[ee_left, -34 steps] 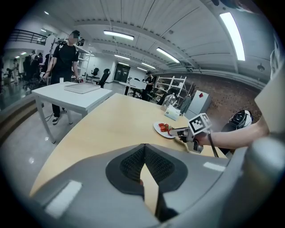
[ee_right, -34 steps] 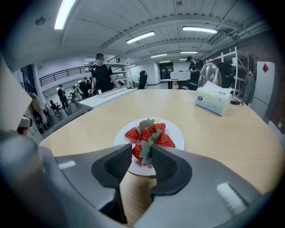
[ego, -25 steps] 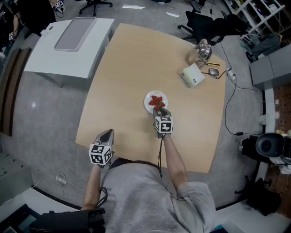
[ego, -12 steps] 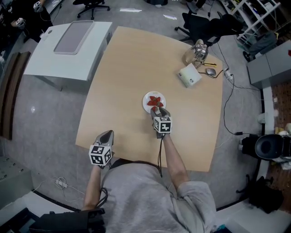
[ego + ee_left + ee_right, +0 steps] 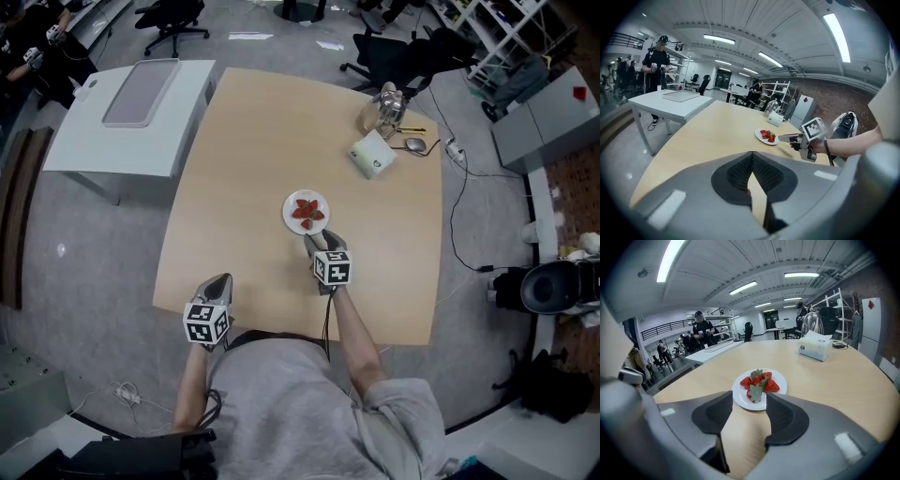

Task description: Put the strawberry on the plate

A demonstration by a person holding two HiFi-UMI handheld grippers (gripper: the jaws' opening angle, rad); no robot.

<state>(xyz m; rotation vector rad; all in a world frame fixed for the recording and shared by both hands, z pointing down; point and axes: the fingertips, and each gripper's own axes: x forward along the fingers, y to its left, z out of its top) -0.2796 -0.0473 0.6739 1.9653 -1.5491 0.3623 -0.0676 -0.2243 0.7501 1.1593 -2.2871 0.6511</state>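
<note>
Right hand-held gripper [image 5: 314,244]: jaws opening wide, nothing between them, just short of the plate [image 5: 289,218]. The strawberries [image 5: 307,213] lie on that plate, mid-desk [image 5: 262,141]. Left hand-held gripper [image 5: 221,279]: jaws pressed together, empty, at the desk's near edge.

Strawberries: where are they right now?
In the head view the strawberries sit piled on the white plate near the middle of the wooden table, just ahead of the right claw, whose empty jaws are opening.

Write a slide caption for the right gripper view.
Right gripper, jaws opening with nothing between them, faces strawberries on the plate.
</note>
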